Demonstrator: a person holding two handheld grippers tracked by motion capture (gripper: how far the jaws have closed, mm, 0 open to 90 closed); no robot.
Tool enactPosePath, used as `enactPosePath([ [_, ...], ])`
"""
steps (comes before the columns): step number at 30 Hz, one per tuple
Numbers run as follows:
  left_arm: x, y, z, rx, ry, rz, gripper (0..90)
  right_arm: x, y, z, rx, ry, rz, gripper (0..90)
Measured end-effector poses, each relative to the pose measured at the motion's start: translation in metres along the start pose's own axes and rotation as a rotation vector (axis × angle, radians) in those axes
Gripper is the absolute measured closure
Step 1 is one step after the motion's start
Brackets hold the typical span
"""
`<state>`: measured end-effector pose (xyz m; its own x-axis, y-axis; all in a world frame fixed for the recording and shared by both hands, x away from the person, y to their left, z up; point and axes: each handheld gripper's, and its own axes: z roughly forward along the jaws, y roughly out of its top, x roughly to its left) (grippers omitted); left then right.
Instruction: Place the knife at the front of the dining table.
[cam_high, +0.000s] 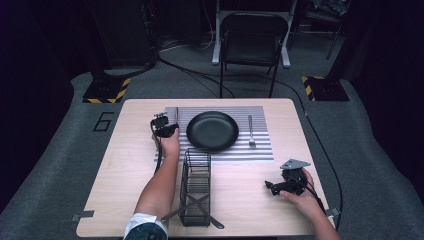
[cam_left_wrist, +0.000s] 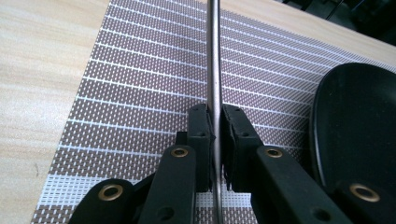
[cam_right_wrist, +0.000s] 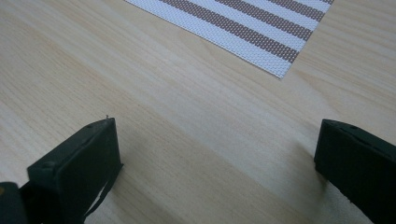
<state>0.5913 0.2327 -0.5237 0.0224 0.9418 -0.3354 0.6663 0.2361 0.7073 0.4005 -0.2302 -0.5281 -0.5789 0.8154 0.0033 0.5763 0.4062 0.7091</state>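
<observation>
Meanwhile, the left gripper (cam_left_wrist: 214, 122) clamps a slim metal utensil (cam_left_wrist: 213, 56) over the striped placemat (cam_left_wrist: 140, 84), its long axis running toward the frame's top, just left of the black plate (cam_high: 212, 131); right gripper (cam_right_wrist: 217, 154) gapes empty.

Plate (cam_high: 212, 131) on placemat (cam_high: 260, 150), fork (cam_high: 251, 131) right, rack (cam_high: 196, 187) nearer.

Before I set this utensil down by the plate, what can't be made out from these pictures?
- Utensil in the left claw: its working end is cut off by the top edge of the left gripper view; too thin in the high view to tell knife from spoon.
- Whether it touches the placemat: the claw's arms hide its lower end.
- Contents of the wire basket: too small in the high view.
</observation>
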Motion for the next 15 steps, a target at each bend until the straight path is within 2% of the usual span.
enactPosePath([
  [4,-0.0005,0.0000,0.0000,0.002,0.003,0.009,82.2,0.0000,0.0000,0.0000,0.000,0.000,0.000,0.0],
  [6,0.0003,0.0002,-0.0004,0.003,-0.005,-0.013,81.1,0.0000,0.0000,0.0000,0.000,0.000,0.000,0.0],
  [9,0.0007,0.0004,-0.0007,-0.001,0.003,0.007,81.8,0.0000,0.0000,0.0000,0.000,0.000,0.000,0.0],
  [15,0.0029,0.0005,-0.0009,0.000,-0.005,0.012,82.4,0.0000,0.0000,0.0000,0.000,0.000,-0.001,0.0],
])
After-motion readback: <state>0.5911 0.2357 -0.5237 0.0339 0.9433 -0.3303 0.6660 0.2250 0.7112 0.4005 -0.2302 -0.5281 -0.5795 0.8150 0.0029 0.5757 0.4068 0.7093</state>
